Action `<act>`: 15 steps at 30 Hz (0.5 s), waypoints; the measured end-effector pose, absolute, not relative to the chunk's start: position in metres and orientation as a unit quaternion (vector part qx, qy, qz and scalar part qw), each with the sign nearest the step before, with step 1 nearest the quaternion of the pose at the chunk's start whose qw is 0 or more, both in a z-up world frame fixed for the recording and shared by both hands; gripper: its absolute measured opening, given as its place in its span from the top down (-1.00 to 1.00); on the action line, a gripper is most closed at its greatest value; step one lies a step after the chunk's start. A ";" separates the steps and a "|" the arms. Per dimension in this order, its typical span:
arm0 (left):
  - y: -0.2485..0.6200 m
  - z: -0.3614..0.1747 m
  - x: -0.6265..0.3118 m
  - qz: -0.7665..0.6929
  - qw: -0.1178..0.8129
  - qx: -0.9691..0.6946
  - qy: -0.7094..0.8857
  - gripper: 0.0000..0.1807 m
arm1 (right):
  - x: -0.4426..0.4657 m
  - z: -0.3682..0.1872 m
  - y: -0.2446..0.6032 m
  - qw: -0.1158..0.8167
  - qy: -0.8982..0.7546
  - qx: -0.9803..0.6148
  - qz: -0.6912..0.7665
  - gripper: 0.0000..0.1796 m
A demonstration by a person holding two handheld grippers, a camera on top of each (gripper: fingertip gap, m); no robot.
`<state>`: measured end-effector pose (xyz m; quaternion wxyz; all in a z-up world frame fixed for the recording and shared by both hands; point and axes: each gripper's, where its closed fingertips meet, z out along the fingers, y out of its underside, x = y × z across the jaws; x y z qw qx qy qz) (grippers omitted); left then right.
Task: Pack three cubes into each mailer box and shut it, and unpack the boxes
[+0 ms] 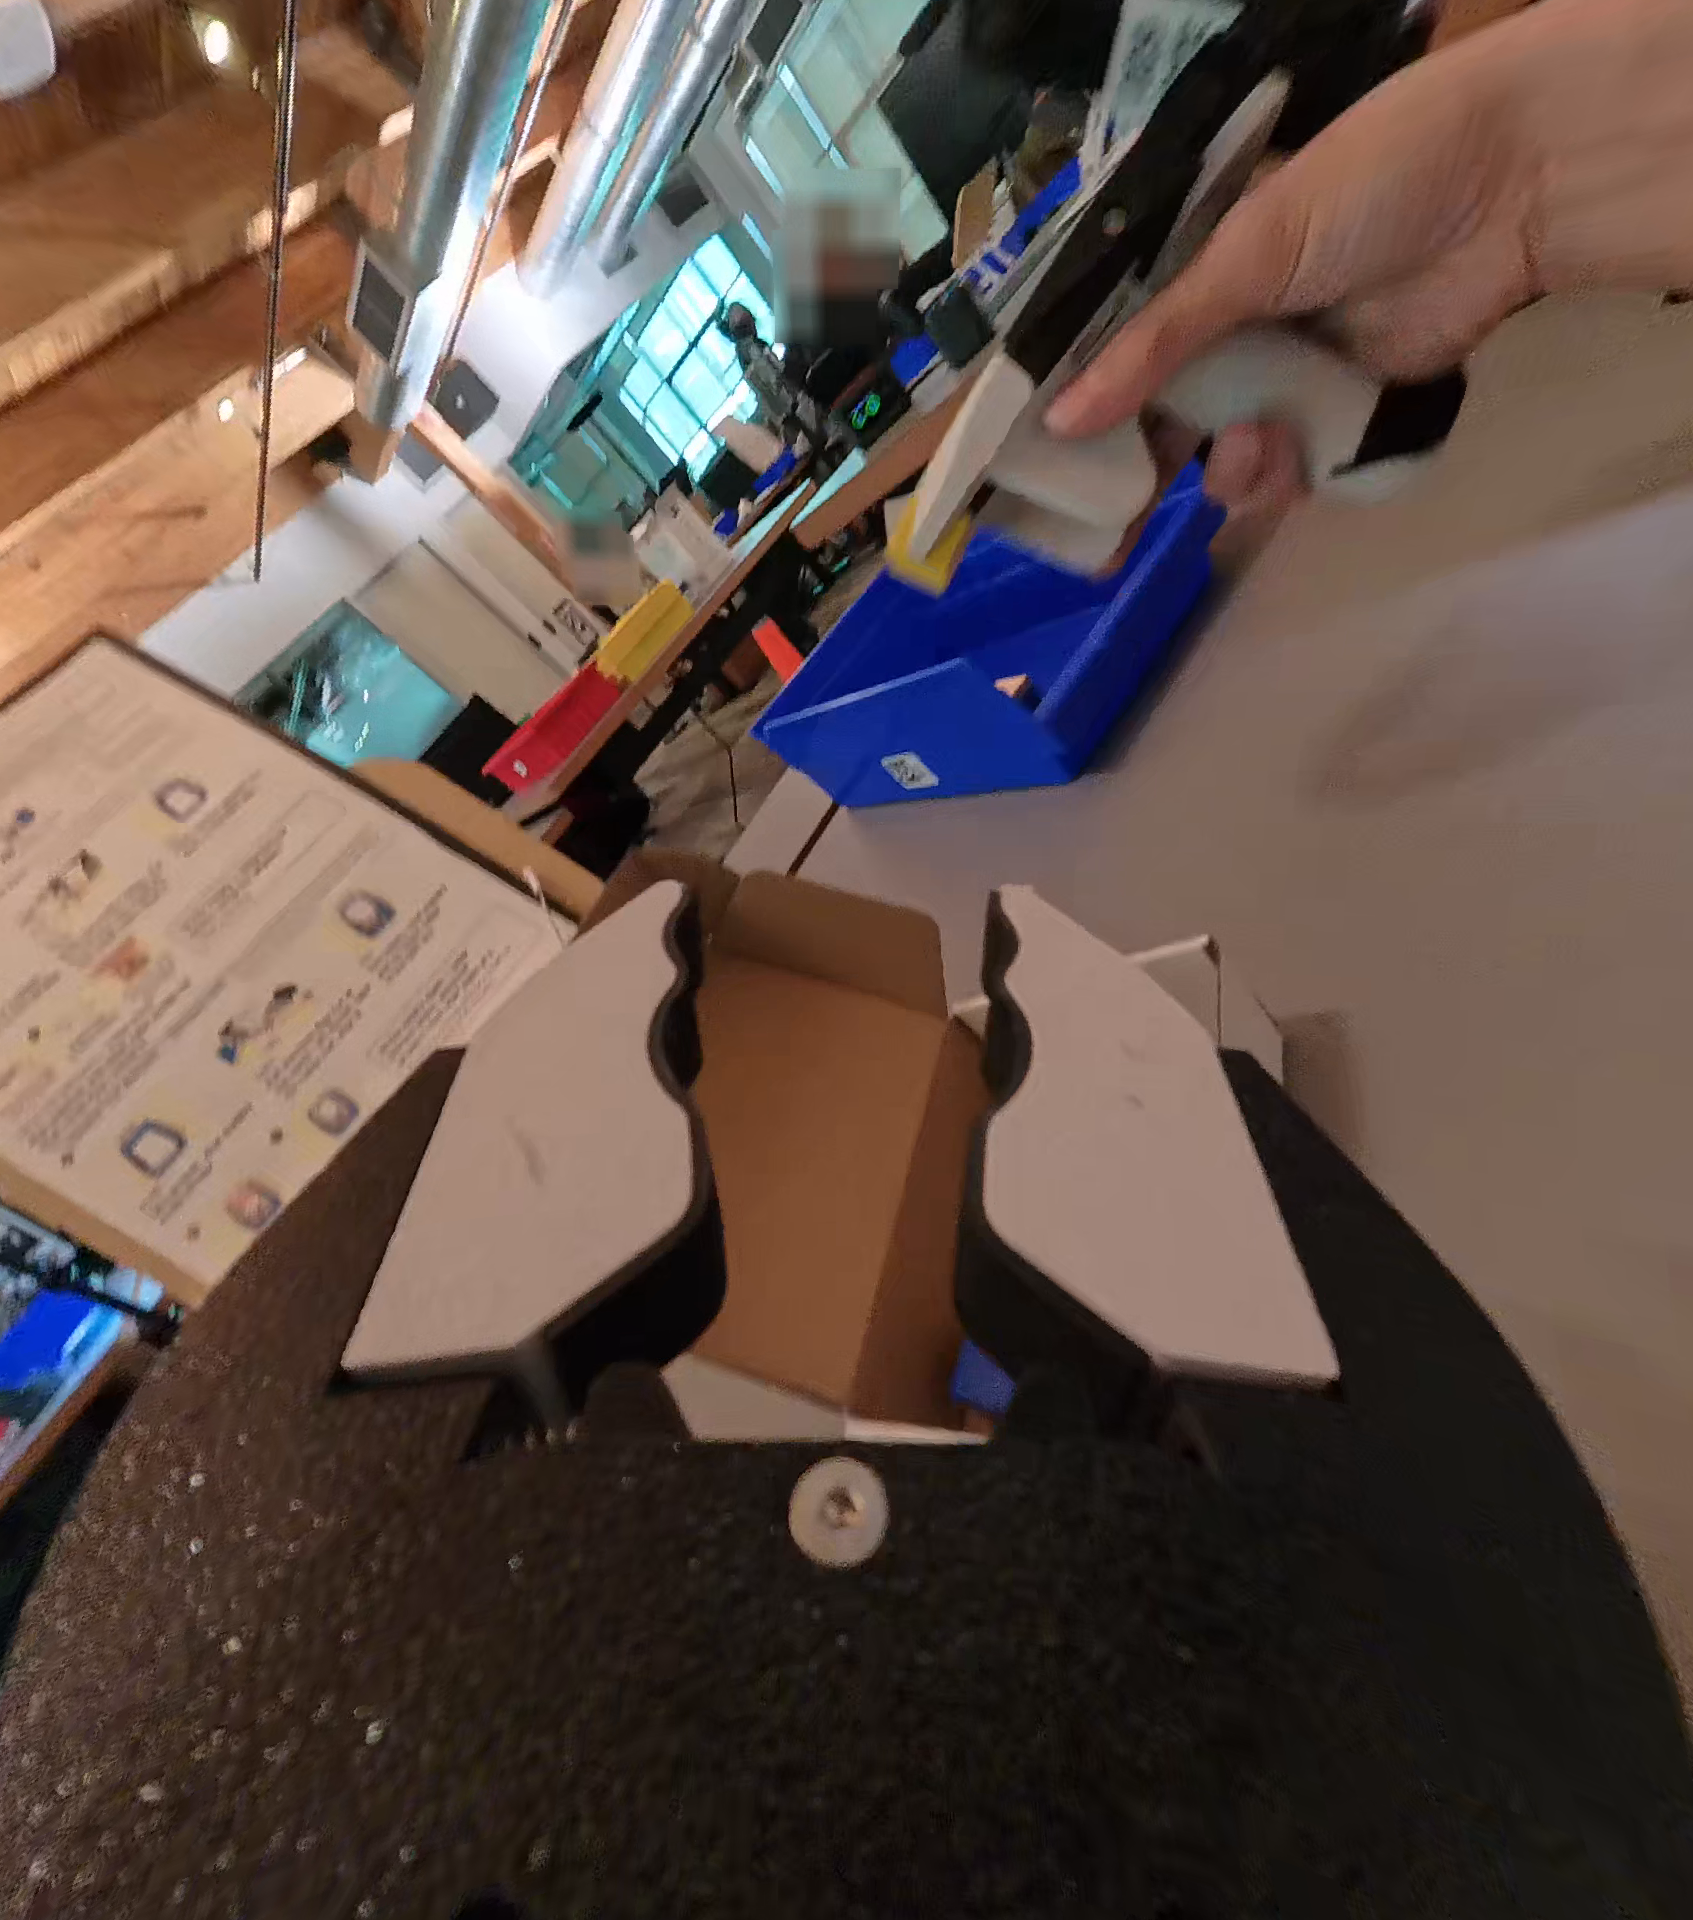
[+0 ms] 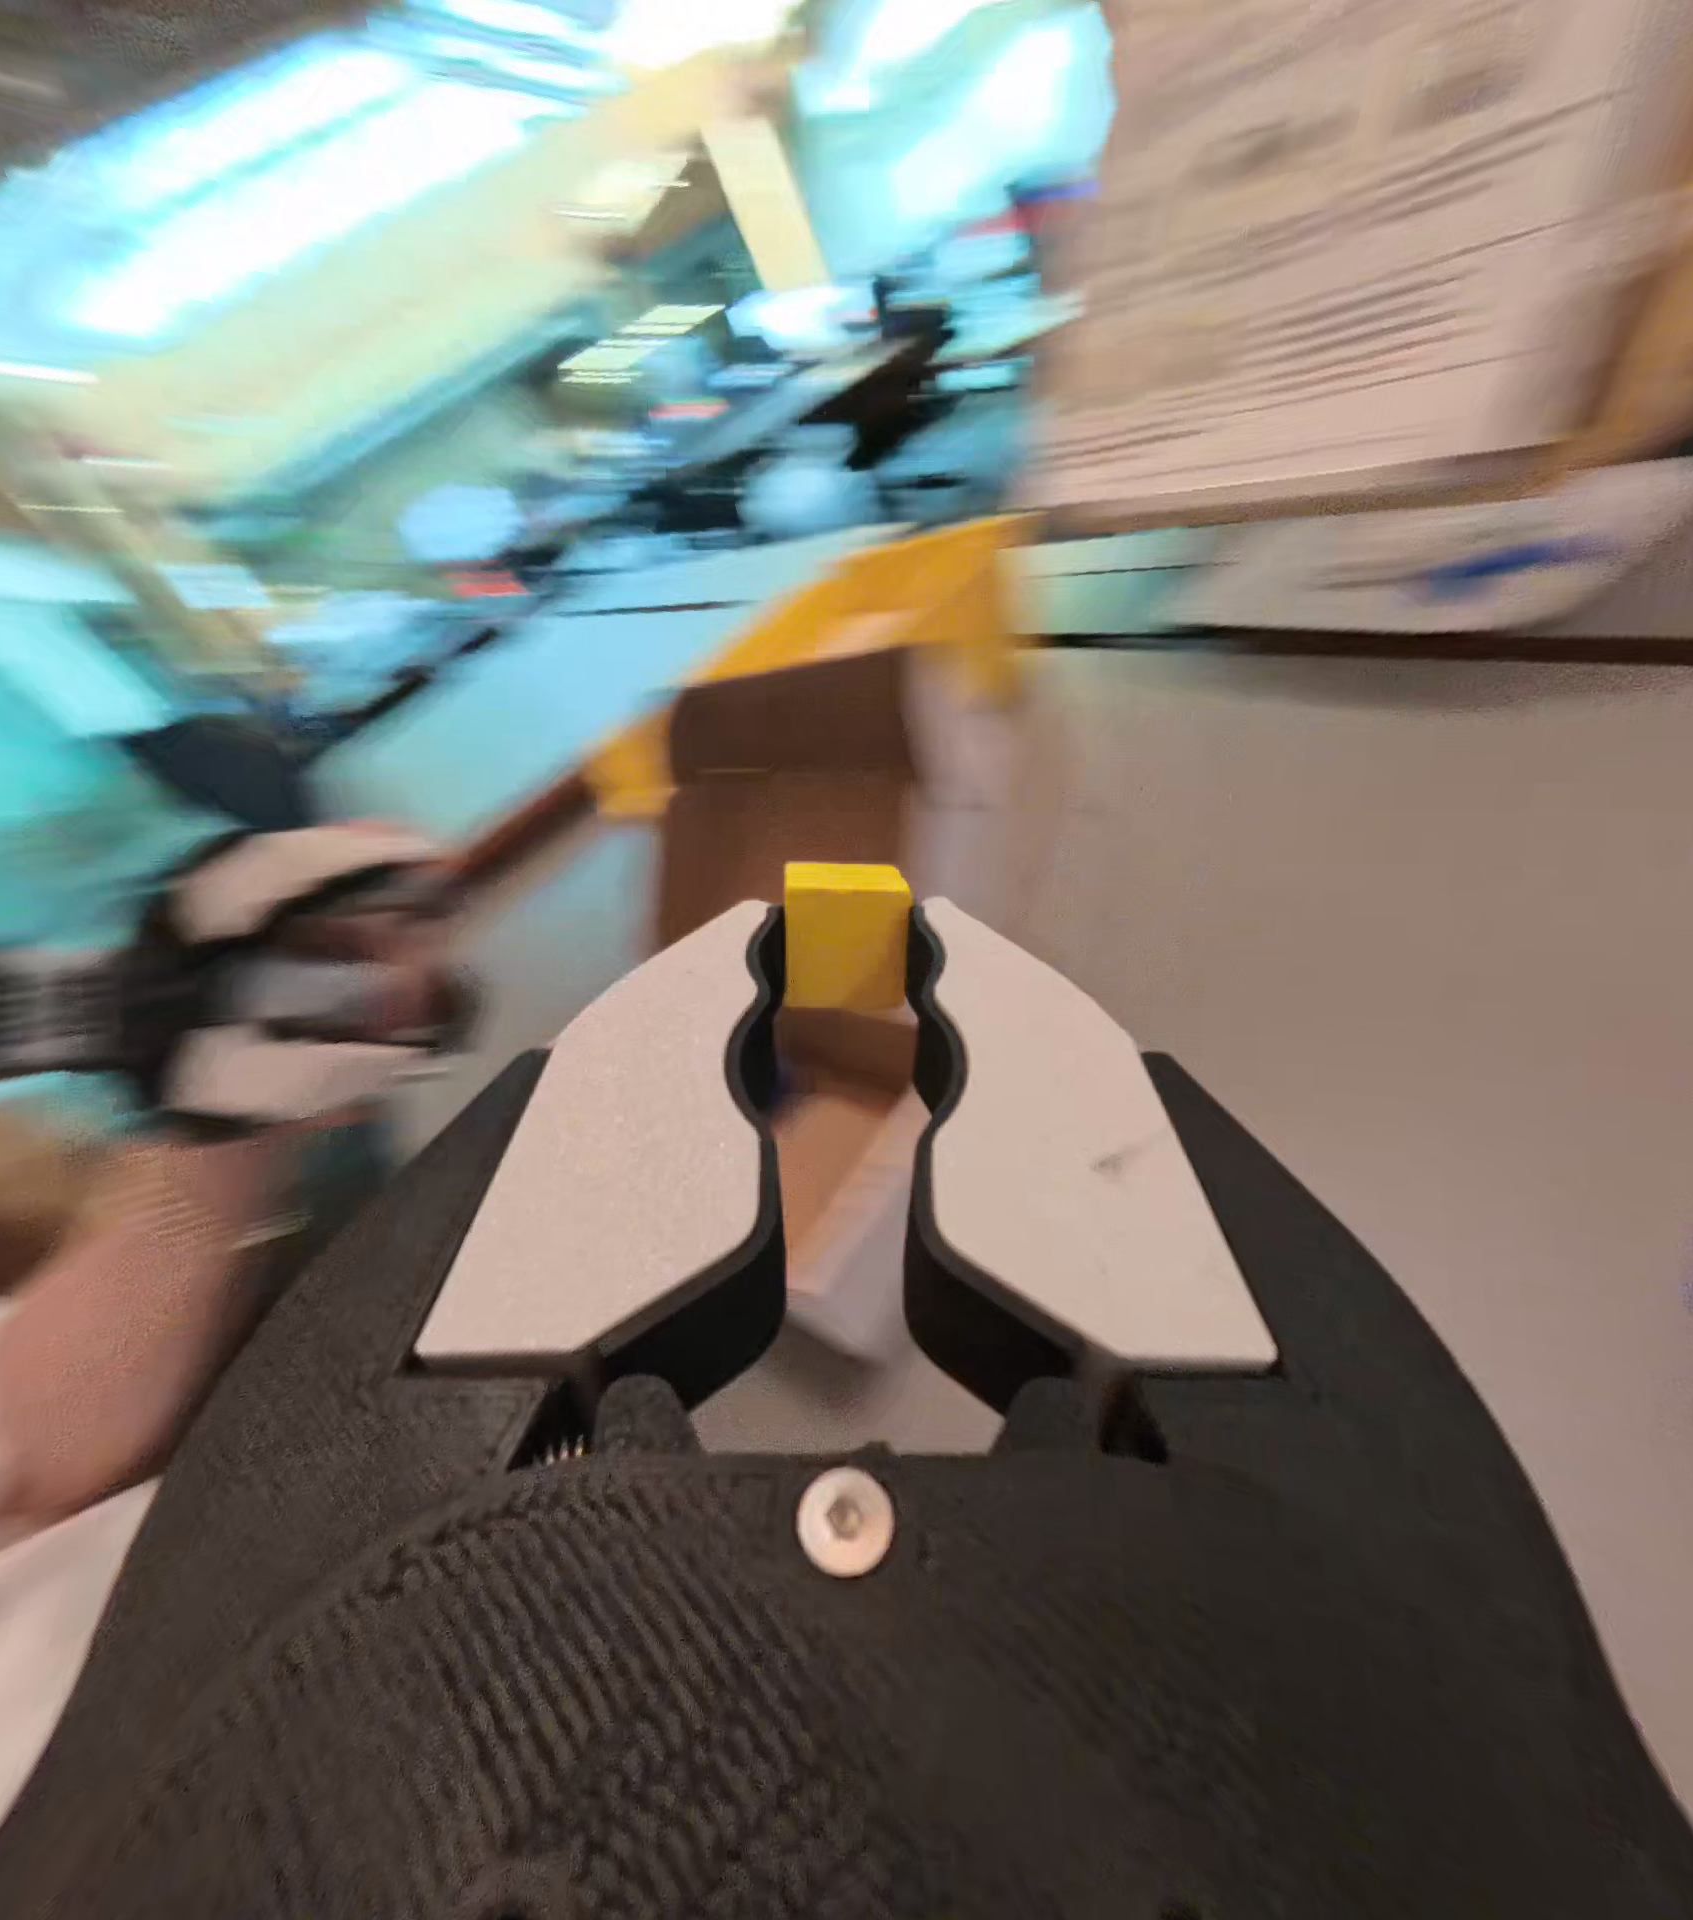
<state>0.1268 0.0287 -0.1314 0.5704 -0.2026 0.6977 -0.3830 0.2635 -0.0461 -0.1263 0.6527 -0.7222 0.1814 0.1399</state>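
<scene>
- The right gripper (image 2: 847, 940) is clenched on a yellow cube (image 2: 844, 935), which sits pinched between its fingertips.
- In the left wrist view that same right gripper (image 1: 935, 540) shows farther off, held by a hand (image 1: 1341, 260), with the yellow cube (image 1: 930, 556) at its tip just above the near rim of a blue bin (image 1: 925, 727).
- The blue bin stands on the grey table (image 1: 1444, 935); a small tan piece lies inside it, too small to identify.
- The left gripper (image 1: 837, 935) is released, its jaws spread wide above an open cardboard mailer box (image 1: 821, 1122).
- The mailer box rests on the table with its lid flap raised; a blue cube (image 1: 979, 1382) peeks out in its near right corner.
- In the right wrist view the mailer box (image 2: 780, 790) lies ahead of the cube, heavily blurred.
- A framed poster (image 1: 146, 956) leans at the left, beyond the table edge.
</scene>
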 end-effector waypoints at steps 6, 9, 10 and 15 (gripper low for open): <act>0.061 -0.165 0.119 -0.367 0.534 -0.290 0.704 0.57 | 0.435 -0.184 -0.171 0.468 0.388 -0.782 -0.136 0.75; 0.065 -0.179 0.123 -0.358 0.515 -0.315 0.712 0.57 | 0.469 -0.206 -0.190 0.368 0.385 -0.827 -0.183 0.75; 0.065 -0.182 0.124 -0.355 0.510 -0.318 0.716 0.58 | 0.478 -0.212 -0.192 0.345 0.377 -0.837 -0.197 0.75; 0.064 -0.191 0.126 -0.335 0.494 -0.321 0.735 0.57 | 0.491 -0.255 -0.190 0.245 0.333 -0.891 -0.186 0.75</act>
